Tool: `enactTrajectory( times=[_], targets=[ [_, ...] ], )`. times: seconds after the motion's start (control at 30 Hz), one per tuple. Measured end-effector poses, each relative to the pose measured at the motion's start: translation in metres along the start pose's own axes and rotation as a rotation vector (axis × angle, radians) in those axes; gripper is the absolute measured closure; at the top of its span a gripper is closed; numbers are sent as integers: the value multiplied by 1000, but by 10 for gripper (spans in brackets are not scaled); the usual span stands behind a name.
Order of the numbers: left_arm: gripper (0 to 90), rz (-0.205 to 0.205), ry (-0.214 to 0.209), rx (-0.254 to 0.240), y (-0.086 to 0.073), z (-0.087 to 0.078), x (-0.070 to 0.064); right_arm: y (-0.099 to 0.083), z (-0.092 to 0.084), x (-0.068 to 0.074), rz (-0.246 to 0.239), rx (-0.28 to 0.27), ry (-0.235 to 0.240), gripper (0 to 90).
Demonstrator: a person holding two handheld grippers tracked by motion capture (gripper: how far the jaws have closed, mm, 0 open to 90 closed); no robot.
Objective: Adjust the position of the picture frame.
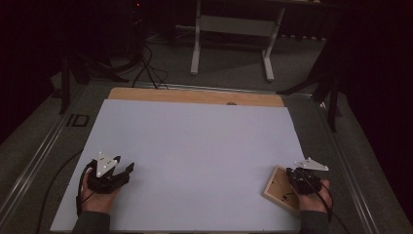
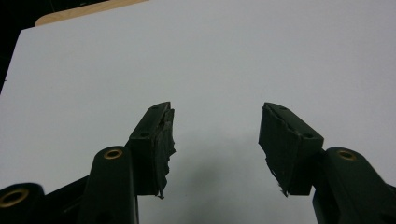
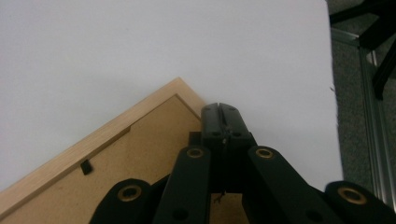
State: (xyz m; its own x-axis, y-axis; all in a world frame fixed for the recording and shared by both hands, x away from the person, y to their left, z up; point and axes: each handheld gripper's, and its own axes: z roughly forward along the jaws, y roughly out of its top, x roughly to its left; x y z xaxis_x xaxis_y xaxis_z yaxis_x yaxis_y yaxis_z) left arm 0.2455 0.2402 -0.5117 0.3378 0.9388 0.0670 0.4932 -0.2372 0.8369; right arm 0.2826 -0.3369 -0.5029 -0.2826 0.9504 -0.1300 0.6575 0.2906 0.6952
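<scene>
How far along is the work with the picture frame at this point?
Early stage, it seems. Done: the wooden frame lies back-side up near the white sheet's right edge. In hand: the right gripper, jaws shut, sits over the frame's corner; whether it pinches anything is unclear. The left gripper waits open over bare sheet. Any lifting or moving remains.

One frame, one big sheet, two grippers, two hands.

There is one wooden picture frame, lying face down, and it has one small black clip on its back. There is one big pale sheet on one wooden table. There are two grippers, the left gripper and the right gripper, and each has two black jaws. Two hands hold them, the left hand and the right hand. One white stand with two legs is on the floor behind.
</scene>
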Motion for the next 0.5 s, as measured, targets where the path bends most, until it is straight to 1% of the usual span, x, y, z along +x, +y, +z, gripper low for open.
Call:
enactTrajectory(
  times=[0.07, 0.1, 0.4, 0.43, 0.5],
  targets=[
    [445, 0, 0, 1, 0, 0, 0, 2, 2, 3, -9, -2, 0, 900],
    [445, 2, 1, 1, 0, 0, 0, 6, 5, 6, -22, 0, 3, 900],
    [445, 2, 4, -1, 0, 0, 0, 19, 16, 17, -65, 5, 23, 900],
    [445, 2, 4, 0, 0, 0, 0, 24, 20, 22, -85, 5, 23, 900],
    [445, 4, 4, 1, 0, 0, 0, 28, 23, 25, -97, 6, 26, 900]
  ],
)
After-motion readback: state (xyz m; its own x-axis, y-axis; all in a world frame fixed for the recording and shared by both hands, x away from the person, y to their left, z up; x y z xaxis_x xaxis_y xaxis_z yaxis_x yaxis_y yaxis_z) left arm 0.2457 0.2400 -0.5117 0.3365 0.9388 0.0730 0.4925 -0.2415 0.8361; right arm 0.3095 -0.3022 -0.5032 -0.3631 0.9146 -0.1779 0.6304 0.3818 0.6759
